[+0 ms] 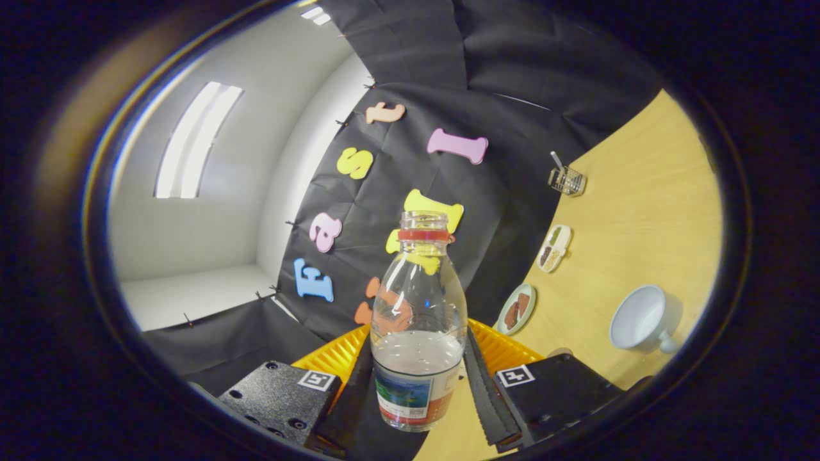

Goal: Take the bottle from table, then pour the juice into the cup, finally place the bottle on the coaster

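The bottle (418, 326) is up and in the grip of the hand-held gripper (419, 384), both ribbed fingers (485, 390) pressed against its labelled lower body, one on each side. It sits right between the fingers, neck rising straight ahead of them, the open mouth with its red ring pointing away from the camera. The long axis runs along the fingers, base near the camera and mouth far. Clear liquid fills roughly the lower part of the body.

The whole scene is rolled over: the bench (640, 211) sweeps up one side, so the gripper looks tilted, and by my read the carry toward the pour is under way, with no liquid leaving the mouth yet.

The cup (640, 318), pale with a handle, stands on the bench off to the right of the fingers, well apart from the bottle. A small plate (516, 308) with brown pieces, a divided dish (554, 247) and a wire holder (567, 180) lie further along the bench. A yellow ribbed tray (506, 349) shows just behind the bottle.

Next move, I'd say: bring the mouth over the cup's rim, then tip the neck down gently. I can't pick out the coaster from here.
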### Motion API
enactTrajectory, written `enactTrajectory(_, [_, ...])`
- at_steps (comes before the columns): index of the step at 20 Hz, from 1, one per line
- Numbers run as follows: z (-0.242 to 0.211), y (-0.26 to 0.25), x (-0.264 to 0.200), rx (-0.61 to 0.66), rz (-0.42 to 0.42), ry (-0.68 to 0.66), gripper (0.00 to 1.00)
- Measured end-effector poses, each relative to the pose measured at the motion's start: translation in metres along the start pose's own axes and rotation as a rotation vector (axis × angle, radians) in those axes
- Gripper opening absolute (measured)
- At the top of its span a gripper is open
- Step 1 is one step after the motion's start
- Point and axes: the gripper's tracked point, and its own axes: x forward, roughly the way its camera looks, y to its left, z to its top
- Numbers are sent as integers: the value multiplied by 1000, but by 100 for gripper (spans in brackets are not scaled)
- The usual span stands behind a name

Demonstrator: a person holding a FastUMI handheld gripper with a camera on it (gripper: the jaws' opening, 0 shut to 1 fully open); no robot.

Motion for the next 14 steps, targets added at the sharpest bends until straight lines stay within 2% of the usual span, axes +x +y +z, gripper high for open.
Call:
enactTrajectory(4, [-11,1,16,-216,15,0,77])
enactTrajectory(9, [-45,-19,50,-522,-41,55,77])
enactTrajectory(11, [-60,-36,65,-646,-90,86,77])
enactTrajectory(14, [-75,-52,84,-788,-132,100,77])
